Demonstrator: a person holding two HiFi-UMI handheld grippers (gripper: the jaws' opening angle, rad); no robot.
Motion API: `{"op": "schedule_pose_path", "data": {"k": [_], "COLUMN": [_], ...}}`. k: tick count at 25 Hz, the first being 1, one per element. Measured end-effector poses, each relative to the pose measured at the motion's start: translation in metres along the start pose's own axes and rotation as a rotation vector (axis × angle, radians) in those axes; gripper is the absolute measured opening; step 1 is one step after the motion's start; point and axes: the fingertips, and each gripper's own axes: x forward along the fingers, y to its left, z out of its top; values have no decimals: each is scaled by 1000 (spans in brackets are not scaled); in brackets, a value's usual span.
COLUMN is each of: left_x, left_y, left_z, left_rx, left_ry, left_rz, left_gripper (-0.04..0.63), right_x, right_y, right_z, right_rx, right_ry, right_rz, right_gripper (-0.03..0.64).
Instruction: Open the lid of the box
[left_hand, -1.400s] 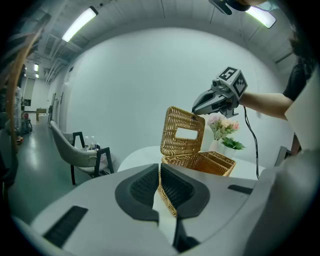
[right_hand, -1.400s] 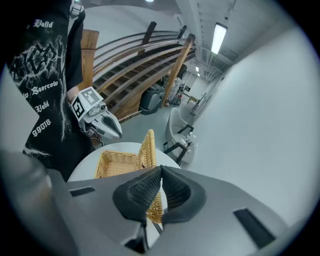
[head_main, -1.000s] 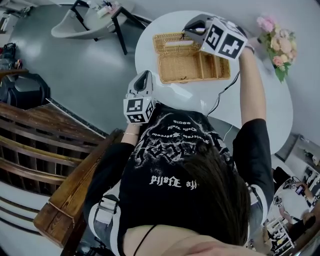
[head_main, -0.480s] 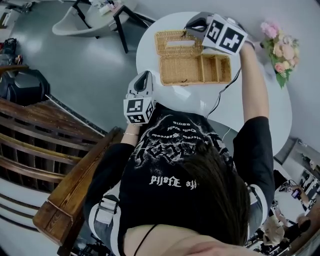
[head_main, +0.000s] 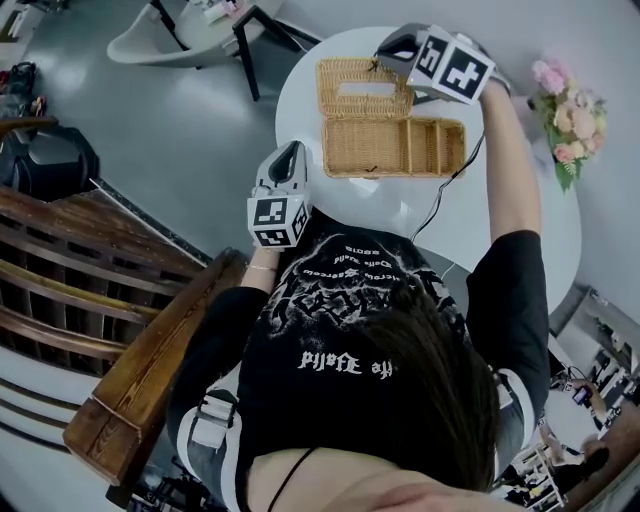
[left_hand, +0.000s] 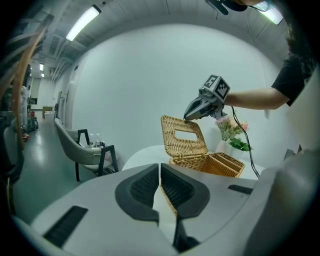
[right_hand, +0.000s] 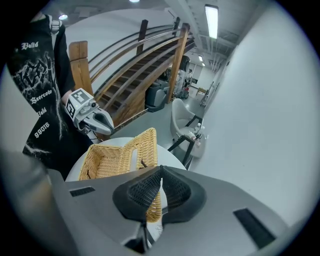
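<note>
Round white table (head_main: 350, 195) noted below the person, with a rectangular wicker box (head_main: 395, 147) set on it toward the far side. The box is seen open: its lid (head_main: 360, 105), pierced by an oblong slot, is raised on the far long edge and leans back, away from the interior. In the left gripper view the lid (left_hand: 182, 147) is seen standing above the box body (left_hand: 215, 165), tilted a little past upright. The right gripper (head_main: 382, 57) is held over the lid's free edge, near one corner; in its own view the jaws of the right gripper (right_hand: 160, 169) are clenched, pads met at the tips, with the wicker edge showing through the gap below them. The tips are seen against the top edge of the lid, but whether any wicker is actually pinched cannot be told. The left gripper (head_main: 292, 150) is held apart from the box, at the near table edge close to the person's chest; its jaws (left_hand: 159, 166) are also pressed together with nothing between them. A black cable (head_main: 445, 195) is trailed across the table from the right side. A bunch of pink flowers (head_main: 565, 125) is placed beyond the right forearm. A grey chair (head_main: 150, 45) and a wooden stair railing (head_main: 120, 300) are recorded on the grey floor to the left.
</note>
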Motion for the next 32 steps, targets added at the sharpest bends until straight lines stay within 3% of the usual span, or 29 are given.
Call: {"op": "schedule_pose_path", "data": {"k": [32], "left_x": [36], "left_y": [-5], "left_z": [6], "left_rx": [4], "left_ry": [39], "left_rz": [-39], "left_gripper": [29], "right_x": [73], "right_y": [-32], "right_z": [-40], "right_rx": [121], "right_ry": [60], "right_rz": [169], "right_gripper": [34]}}
